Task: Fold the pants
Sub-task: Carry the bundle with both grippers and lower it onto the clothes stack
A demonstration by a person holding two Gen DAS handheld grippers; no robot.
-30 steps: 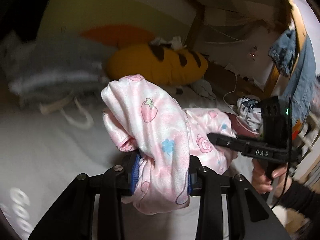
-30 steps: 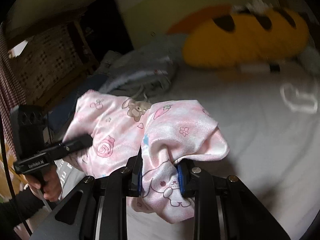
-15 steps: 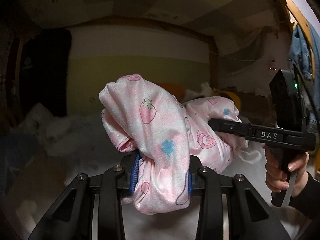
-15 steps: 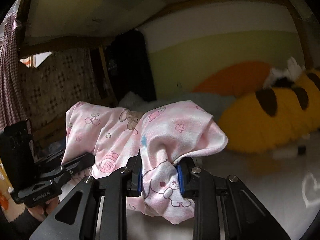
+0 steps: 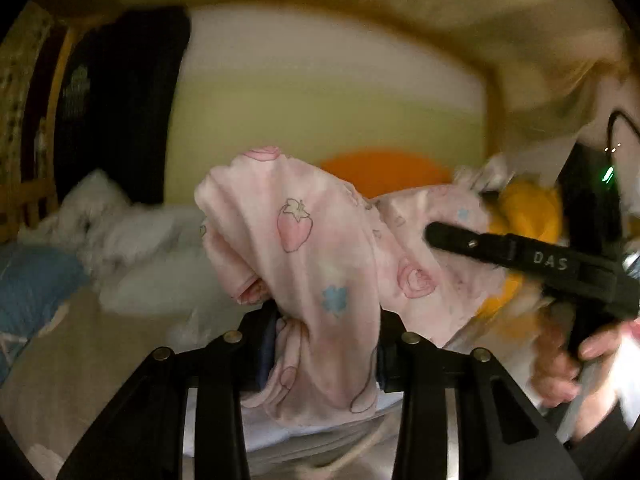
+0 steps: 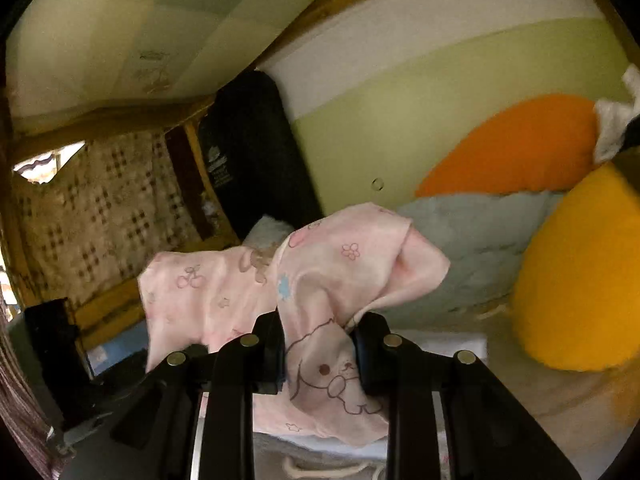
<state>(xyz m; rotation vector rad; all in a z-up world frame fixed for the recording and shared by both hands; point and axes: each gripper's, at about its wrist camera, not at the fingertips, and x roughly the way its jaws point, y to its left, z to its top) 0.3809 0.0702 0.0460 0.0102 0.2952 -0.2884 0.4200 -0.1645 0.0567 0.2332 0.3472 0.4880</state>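
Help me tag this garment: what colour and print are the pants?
Pale pink pants with strawberries, roses and blue clovers; clearest in the left wrist view.

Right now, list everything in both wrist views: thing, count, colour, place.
pants: one, pink with cartoon prints, bunched and held up between both grippers
yellow plush pillow: one, yellow, on the bed at right
orange cushion: one, orange, against the green wall
grey bundle: one, pale grey, behind the pants
left gripper: black, clamped on pants
right gripper: black, clamped on pants
hand: one, gripping the right gripper's handle
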